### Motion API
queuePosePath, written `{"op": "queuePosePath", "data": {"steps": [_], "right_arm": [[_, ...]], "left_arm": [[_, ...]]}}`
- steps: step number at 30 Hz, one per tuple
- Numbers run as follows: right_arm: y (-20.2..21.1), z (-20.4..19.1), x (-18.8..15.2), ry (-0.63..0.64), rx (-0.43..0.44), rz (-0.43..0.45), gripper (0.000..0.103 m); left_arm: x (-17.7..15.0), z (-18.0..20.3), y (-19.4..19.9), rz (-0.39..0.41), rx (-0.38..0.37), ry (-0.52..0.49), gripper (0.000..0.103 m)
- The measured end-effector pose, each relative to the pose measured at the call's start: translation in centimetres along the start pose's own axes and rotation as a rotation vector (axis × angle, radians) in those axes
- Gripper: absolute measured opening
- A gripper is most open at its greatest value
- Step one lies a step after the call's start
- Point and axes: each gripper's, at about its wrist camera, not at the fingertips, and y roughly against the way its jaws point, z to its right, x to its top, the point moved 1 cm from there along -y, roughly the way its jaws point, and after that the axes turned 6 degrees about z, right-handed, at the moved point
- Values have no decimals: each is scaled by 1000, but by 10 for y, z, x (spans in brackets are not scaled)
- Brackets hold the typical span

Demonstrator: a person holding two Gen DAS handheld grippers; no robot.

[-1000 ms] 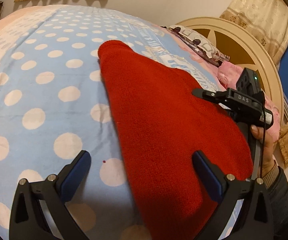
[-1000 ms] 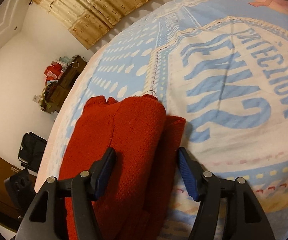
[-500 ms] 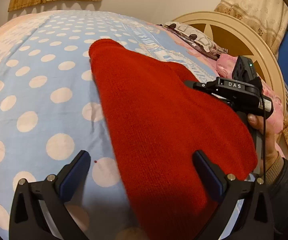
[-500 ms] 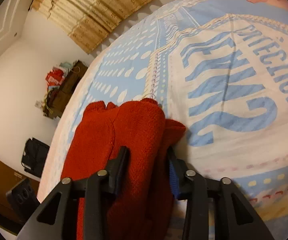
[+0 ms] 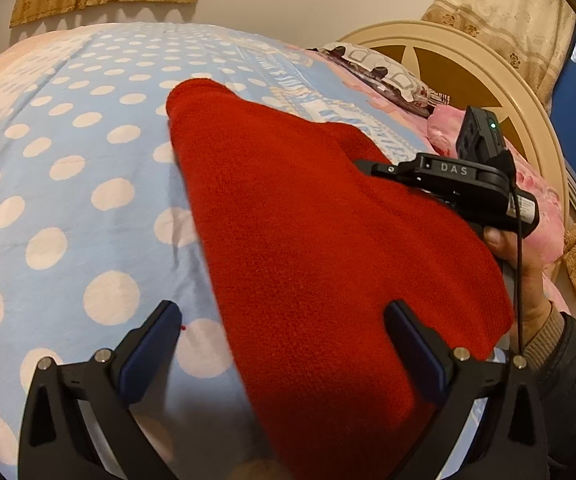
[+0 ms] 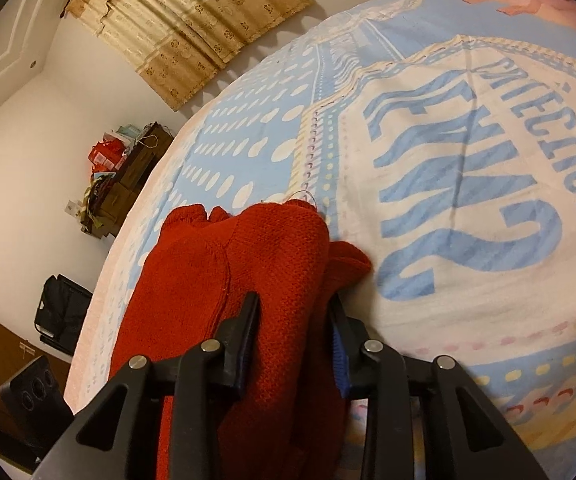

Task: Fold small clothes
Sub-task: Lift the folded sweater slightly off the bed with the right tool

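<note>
Pinching a fold of the red knit garment [image 6: 271, 264] on the bed [image 6: 468, 208], the right gripper [image 6: 294, 320] clamps it; the left gripper [image 5: 283, 348] stays spread wide.

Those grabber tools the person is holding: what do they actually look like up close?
Each is a black plastic frame with silver screws. The left gripper has two wide-set fingers with dark blue pads. The right gripper looks the same; its body reads "DAS", shows a green light and trails a thin black cable. The hand gripping it has a dark sleeve with a tan knit cuff.
</note>
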Motion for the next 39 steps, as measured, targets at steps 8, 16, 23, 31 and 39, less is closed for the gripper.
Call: {"op": "queuePosePath", "data": {"steps": [8, 16, 23, 31, 39], "right_arm": [[1, -3, -2, 21, -8, 3, 34], [3, -17, -5, 103, -38, 30, 30], [9, -28, -6, 147, -64, 52, 28], [11, -31, -7, 150, -120, 67, 28], [28, -49, -11, 171, -109, 108, 27]], "left_arm": [[1, 3, -1, -9, -84, -2, 78], [3, 11, 2, -1, -73, -38, 66], [5, 17, 8, 6, -32, -73, 48], [8, 21, 9, -7, 16, -98, 44], [6, 25, 24, -7, 24, -109, 40]]}}
